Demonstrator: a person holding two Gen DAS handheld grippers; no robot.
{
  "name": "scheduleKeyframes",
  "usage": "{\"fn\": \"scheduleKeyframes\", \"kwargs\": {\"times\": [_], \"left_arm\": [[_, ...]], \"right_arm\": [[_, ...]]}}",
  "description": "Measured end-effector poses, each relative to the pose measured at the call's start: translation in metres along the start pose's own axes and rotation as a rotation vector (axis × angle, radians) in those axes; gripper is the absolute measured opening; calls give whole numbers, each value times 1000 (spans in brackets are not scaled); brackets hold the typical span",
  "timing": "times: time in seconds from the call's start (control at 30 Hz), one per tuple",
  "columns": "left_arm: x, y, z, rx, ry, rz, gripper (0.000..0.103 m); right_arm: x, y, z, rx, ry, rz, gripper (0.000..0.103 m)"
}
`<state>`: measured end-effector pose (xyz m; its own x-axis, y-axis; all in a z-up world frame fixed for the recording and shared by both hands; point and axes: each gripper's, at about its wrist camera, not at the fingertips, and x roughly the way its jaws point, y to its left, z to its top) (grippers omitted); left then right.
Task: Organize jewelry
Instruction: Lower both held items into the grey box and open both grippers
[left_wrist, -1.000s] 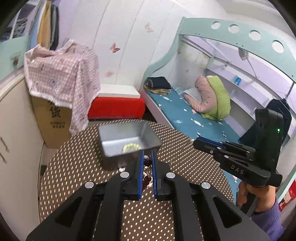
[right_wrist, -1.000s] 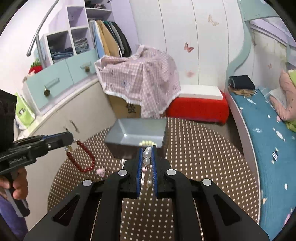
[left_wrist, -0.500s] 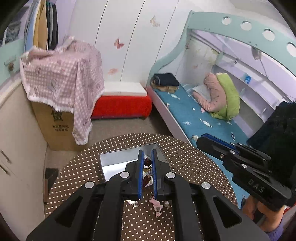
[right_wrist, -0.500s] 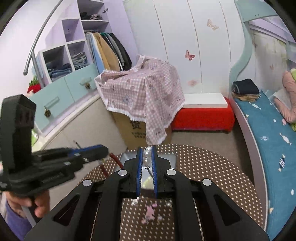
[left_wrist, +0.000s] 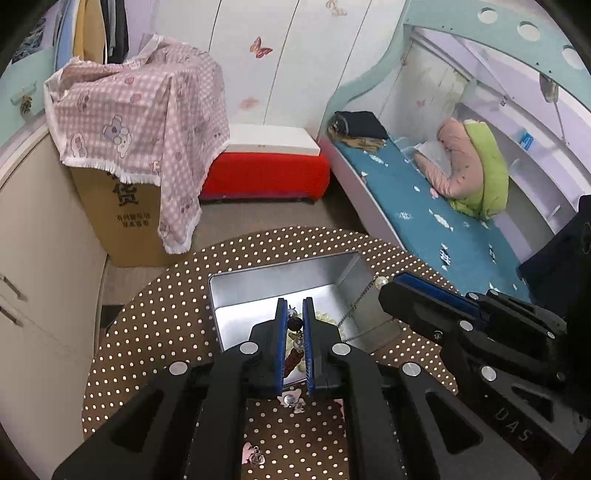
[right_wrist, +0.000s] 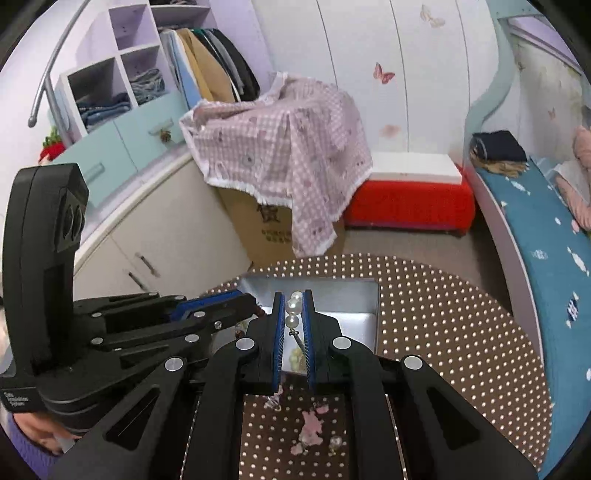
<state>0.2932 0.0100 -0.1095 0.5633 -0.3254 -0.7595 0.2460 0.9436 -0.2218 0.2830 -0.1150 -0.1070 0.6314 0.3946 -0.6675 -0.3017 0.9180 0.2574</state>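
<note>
A silver metal tray (left_wrist: 258, 288) (right_wrist: 354, 295) sits on the round brown dotted table (left_wrist: 166, 325) (right_wrist: 443, 314). My left gripper (left_wrist: 295, 317) is shut on a dark red bead bracelet (left_wrist: 294, 324) and holds it over the tray, above a pale green bracelet (left_wrist: 325, 317) lying inside. My right gripper (right_wrist: 293, 306) is shut on a pearl necklace (right_wrist: 293, 307), also over the tray; its chain (left_wrist: 360, 299) hangs from the right gripper (left_wrist: 391, 291) in the left wrist view. The left gripper (right_wrist: 221, 306) shows at left in the right wrist view.
Small pink flower pieces (left_wrist: 291, 398) (right_wrist: 310, 424) lie on the table just before the tray. Beyond the table stand a cardboard box under a pink checked cloth (left_wrist: 136, 110), a red bench (left_wrist: 266, 173), cabinets at left and a bed (left_wrist: 424, 214) at right.
Both grippers have moved forward and down toward the tray with their jewelry, and now hang close together over it. The tray looks larger and nearer.
</note>
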Motion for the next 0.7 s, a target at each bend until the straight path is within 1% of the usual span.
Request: {"fn": "scheduleKeyframes", "kwargs": {"times": [0.2,0.7], "left_arm": [[8,3,-3,-13,19,10,7],[1,-2,-7,-1,8,12,9]], "right_arm": [[9,-6,-8,16,30,0,10],[14,-11,-17,33,53,4,10]]}}
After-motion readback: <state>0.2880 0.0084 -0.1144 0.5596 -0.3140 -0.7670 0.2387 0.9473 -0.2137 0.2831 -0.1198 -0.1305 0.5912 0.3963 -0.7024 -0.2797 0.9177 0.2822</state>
